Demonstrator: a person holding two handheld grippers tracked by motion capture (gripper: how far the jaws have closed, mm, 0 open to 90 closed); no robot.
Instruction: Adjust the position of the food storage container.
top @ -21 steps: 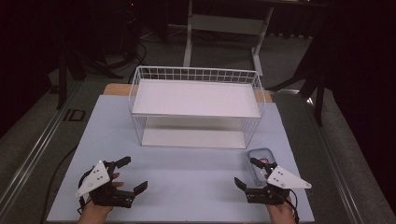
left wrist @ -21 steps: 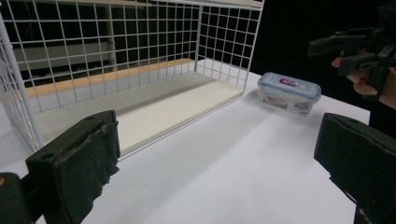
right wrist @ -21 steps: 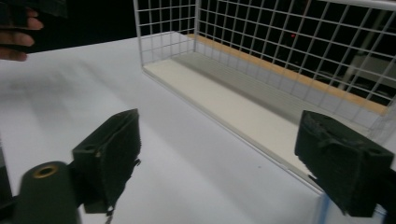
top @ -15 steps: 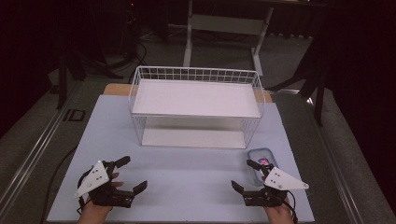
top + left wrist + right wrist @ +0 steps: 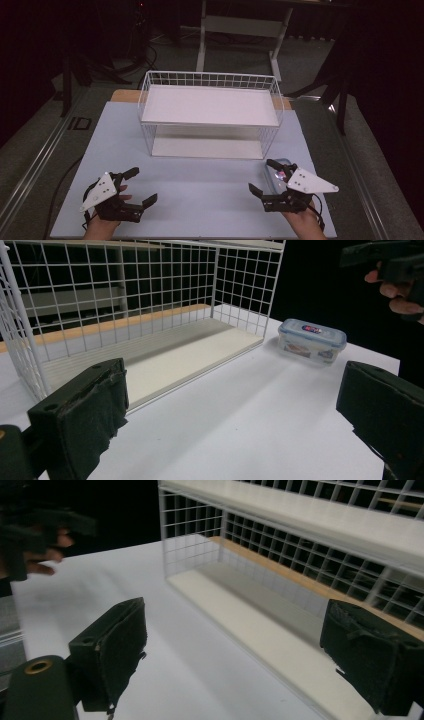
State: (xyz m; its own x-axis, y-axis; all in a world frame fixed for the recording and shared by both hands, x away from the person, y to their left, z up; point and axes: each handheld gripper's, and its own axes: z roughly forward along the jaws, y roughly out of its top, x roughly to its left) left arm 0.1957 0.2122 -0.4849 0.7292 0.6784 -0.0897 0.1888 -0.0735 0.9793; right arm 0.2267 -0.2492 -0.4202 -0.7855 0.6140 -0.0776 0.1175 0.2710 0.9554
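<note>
The box [image 5: 276,172], a small clear container with a blue-rimmed lid, lies flat on the white table [image 5: 200,185] near the front right corner of the wire rack [image 5: 210,115], just off the rack and not touching it. In the left gripper view the box [image 5: 312,341] sits upright beyond the rack's right end, lid on, with a small label on top. The right gripper [image 5: 268,179] hovers just at the box's near side with its jaws spread wide apart, one jaw tip over the box's far edge and the other out to the left over bare table; whether it touches the box cannot be told. It holds nothing. In the right gripper view both its black pads stand far apart and frame the rack's lower shelf [image 5: 260,630]. The left gripper [image 5: 137,187] is well apart from the box, low over the table's front left part, jaws likewise wide apart and holding nothing. The rack stands at the table's middle back, two white shelves one above the other.
</note>
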